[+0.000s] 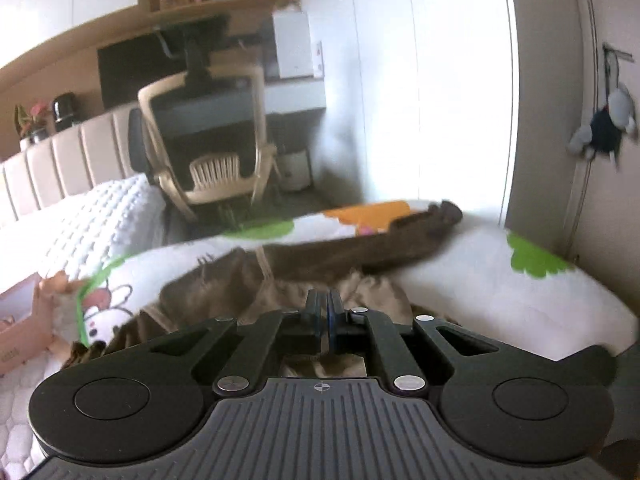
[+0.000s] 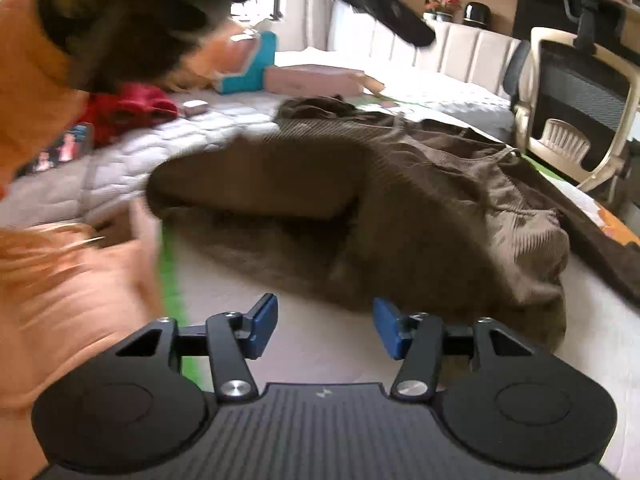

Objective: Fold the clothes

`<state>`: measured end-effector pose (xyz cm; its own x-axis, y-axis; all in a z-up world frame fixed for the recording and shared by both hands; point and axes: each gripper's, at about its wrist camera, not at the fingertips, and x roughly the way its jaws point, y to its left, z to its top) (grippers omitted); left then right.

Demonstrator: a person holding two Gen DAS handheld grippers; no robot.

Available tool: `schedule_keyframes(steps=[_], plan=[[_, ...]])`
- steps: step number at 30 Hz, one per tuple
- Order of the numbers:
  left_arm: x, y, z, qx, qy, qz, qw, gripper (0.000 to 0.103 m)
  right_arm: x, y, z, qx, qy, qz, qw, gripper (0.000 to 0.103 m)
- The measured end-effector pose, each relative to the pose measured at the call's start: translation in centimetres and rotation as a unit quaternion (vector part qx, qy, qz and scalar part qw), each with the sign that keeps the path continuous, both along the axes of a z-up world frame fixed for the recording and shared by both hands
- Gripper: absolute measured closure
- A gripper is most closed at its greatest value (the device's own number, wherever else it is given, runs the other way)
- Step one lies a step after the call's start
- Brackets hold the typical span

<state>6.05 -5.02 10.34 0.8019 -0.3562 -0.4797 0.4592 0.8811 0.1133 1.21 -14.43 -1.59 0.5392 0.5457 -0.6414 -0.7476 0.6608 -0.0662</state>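
Note:
Brown corduroy trousers (image 2: 420, 200) lie rumpled on the bed, partly folded, with one leg stretching off toward the bed's far edge (image 1: 360, 248). My left gripper (image 1: 325, 300) is shut on a fold of the brown trousers and its fingers press into the fabric. My right gripper (image 2: 325, 326) is open and empty, just in front of the near edge of the trousers, above the white sheet. Both views are blurred by motion.
The bed has a white cartoon-print sheet (image 1: 480, 264) and a quilted cover (image 2: 120, 160). A red garment (image 2: 128, 110), a pink box (image 2: 316, 80) and a teal item (image 2: 256, 68) lie on it. An office chair (image 1: 208, 136) stands beside the bed. An orange blurred mass (image 2: 60, 280) is at left.

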Motion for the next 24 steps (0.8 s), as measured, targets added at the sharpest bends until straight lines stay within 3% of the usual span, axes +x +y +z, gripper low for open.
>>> schedule_keyframes(steps=[1, 3, 7, 8, 11, 12, 17, 18, 20, 21, 24], plan=[[0.0, 0.0, 0.2, -0.001, -0.002, 0.0, 1.0, 0.098, 0.8, 0.5, -0.3, -0.009, -0.002, -0.004, 1.0, 0.052], [-0.1, 0.0, 0.0, 0.001, 0.002, -0.002, 1.0, 0.098, 2.4, 1.4, -1.2, -0.028, -0.003, -0.01, 1.0, 0.068], [-0.8, 0.2, -1.4, 0.007, 0.035, -0.031, 0.9989, 0.096, 4.3, 1.0, -0.7, 0.012, 0.026, -0.024, 0.999, 0.081], [-1.1, 0.3, -1.9, 0.01, 0.043, -0.04, 0.9982, 0.09, 4.1, 0.5, -0.5, 0.016, 0.025, -0.024, 0.999, 0.083], [-2.0, 0.2, -4.6, 0.043, 0.068, -0.065, 0.9947, 0.057, 3.1, -1.1, 0.1, 0.016, 0.023, -0.032, 0.999, 0.083], [-2.0, 0.1, -5.7, 0.056, 0.075, -0.067, 0.9934, 0.055, 2.7, -1.7, 0.1, 0.015, 0.024, -0.036, 0.999, 0.083], [0.3, -1.4, -10.2, 0.074, 0.113, -0.049, 0.9896, 0.055, 0.6, -4.1, 0.0, 0.005, 0.023, -0.052, 0.998, 0.083], [0.9, -1.8, -10.7, 0.075, 0.118, -0.045, 0.9892, 0.062, 0.2, -4.3, 0.0, 0.001, 0.019, -0.054, 0.998, 0.083], [1.8, -2.4, -10.6, 0.078, 0.115, -0.038, 0.9896, 0.091, -0.6, -4.2, 0.0, -0.003, 0.012, -0.05, 0.999, 0.083], [2.2, -2.7, -10.5, 0.078, 0.113, -0.034, 0.9899, 0.092, -1.0, -3.8, 0.2, 0.0, 0.005, -0.04, 0.999, 0.083], [3.2, -2.0, -6.5, 0.02, 0.092, -0.025, 0.9953, 0.092, -1.7, -2.4, 0.8, 0.011, -0.016, -0.012, 1.0, 0.081]])
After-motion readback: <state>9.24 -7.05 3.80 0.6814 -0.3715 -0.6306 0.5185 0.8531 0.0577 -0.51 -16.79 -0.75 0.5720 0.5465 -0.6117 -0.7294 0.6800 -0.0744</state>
